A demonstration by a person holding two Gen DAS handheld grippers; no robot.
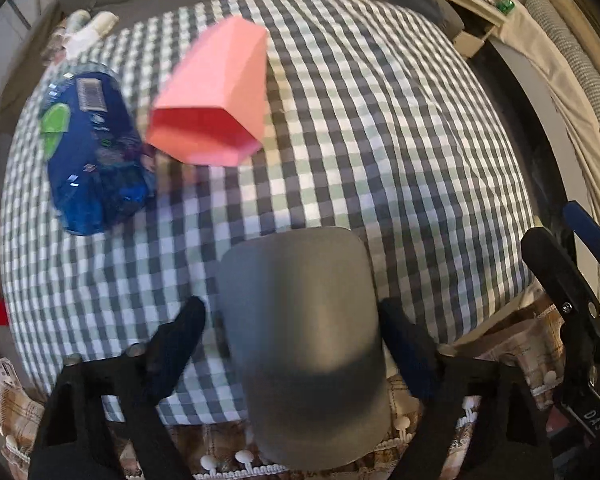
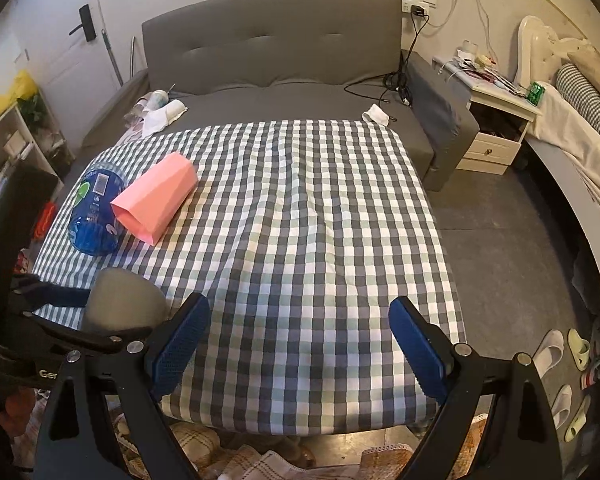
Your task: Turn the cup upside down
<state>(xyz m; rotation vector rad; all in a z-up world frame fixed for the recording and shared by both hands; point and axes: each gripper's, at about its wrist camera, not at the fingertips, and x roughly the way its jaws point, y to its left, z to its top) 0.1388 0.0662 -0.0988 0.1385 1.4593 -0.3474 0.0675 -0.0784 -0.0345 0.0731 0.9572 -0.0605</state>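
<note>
A grey cup (image 1: 304, 344) sits between the fingers of my left gripper (image 1: 296, 344), which is shut on it near the table's front edge, its closed base pointing forward. The same cup shows at the left of the right wrist view (image 2: 120, 300), held above the checked cloth. My right gripper (image 2: 300, 344) is open and empty above the front edge of the table (image 2: 320, 240); it also shows at the right edge of the left wrist view (image 1: 572, 280).
A pink faceted cup (image 1: 216, 96) (image 2: 156, 200) lies on its side at the table's left, next to a blue plastic packet (image 1: 96, 152) (image 2: 94, 212). A grey sofa (image 2: 276, 40) stands behind the table, a white nightstand (image 2: 496, 128) at right, slippers (image 2: 560, 376) on the floor.
</note>
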